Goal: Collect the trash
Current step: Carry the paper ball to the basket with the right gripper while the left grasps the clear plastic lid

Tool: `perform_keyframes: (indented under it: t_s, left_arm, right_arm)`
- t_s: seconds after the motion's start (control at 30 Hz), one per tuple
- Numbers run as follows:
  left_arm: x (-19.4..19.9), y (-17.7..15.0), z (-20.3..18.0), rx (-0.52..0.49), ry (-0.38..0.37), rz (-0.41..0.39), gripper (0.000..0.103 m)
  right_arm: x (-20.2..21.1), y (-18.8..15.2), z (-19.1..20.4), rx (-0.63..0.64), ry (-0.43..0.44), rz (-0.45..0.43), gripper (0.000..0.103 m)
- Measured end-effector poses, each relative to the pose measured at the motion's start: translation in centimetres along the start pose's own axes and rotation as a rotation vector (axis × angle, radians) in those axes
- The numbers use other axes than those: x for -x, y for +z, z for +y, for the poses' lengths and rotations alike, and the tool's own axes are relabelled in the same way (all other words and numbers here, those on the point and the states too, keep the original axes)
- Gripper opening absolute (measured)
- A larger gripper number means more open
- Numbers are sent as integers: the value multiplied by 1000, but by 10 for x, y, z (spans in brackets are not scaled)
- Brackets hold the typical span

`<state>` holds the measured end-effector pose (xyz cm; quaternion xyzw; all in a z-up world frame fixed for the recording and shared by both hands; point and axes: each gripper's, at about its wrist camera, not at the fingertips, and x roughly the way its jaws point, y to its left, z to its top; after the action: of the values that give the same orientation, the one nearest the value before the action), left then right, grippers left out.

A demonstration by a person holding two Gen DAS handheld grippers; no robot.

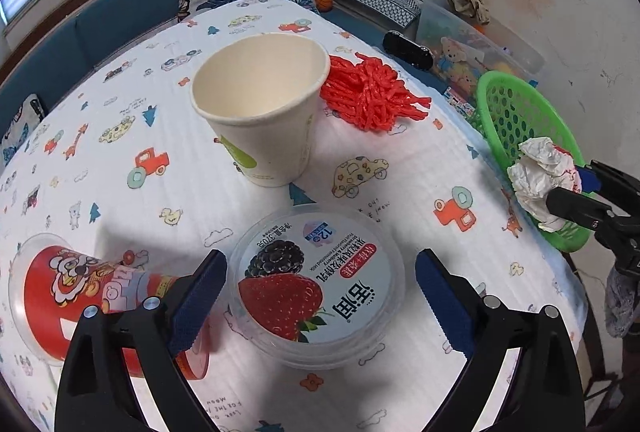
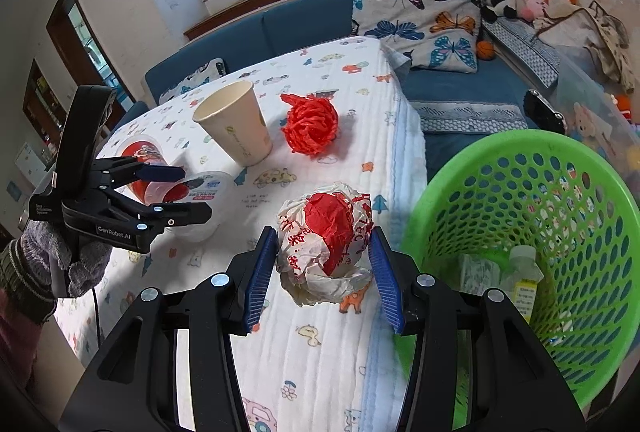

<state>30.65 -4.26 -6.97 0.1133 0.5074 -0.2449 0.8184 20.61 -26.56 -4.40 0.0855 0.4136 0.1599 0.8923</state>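
My right gripper (image 2: 325, 272) is shut on a crumpled white and red paper wrapper (image 2: 326, 244), held above the table's right edge beside the green basket (image 2: 532, 160). The same wrapper (image 1: 540, 180) shows against the basket (image 1: 516, 116) in the left wrist view, between the right gripper's fingers (image 1: 576, 208). My left gripper (image 1: 320, 280) stands open, its pads either side of a clear yogurt tub with a strawberry lid (image 1: 316, 288), apart from it. The tub (image 2: 204, 188) lies under the left gripper (image 2: 192, 192). A paper cup (image 1: 260, 104) stands upright beyond it.
A red snack canister (image 1: 80, 288) lies on its side at the left. A bunch of red plastic strips (image 1: 368, 92) sits behind the cup. The basket holds a small bottle (image 2: 524, 272) and paper. A blue sofa (image 2: 460, 96) with cushions and toys surrounds the table (image 1: 400, 168).
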Motion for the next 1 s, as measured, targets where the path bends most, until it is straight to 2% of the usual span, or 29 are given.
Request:
perform_keyframes:
  t_s: [0.53, 1.0]
  left_arm:
    - [-7, 0, -7, -63, 23, 24, 92]
    - [-1, -3, -12, -72, 57, -24, 89]
  right_arm:
    - [4, -6, -9, -24, -11, 3, 48]
    - [15, -13, -18, -50, -29, -7, 48]
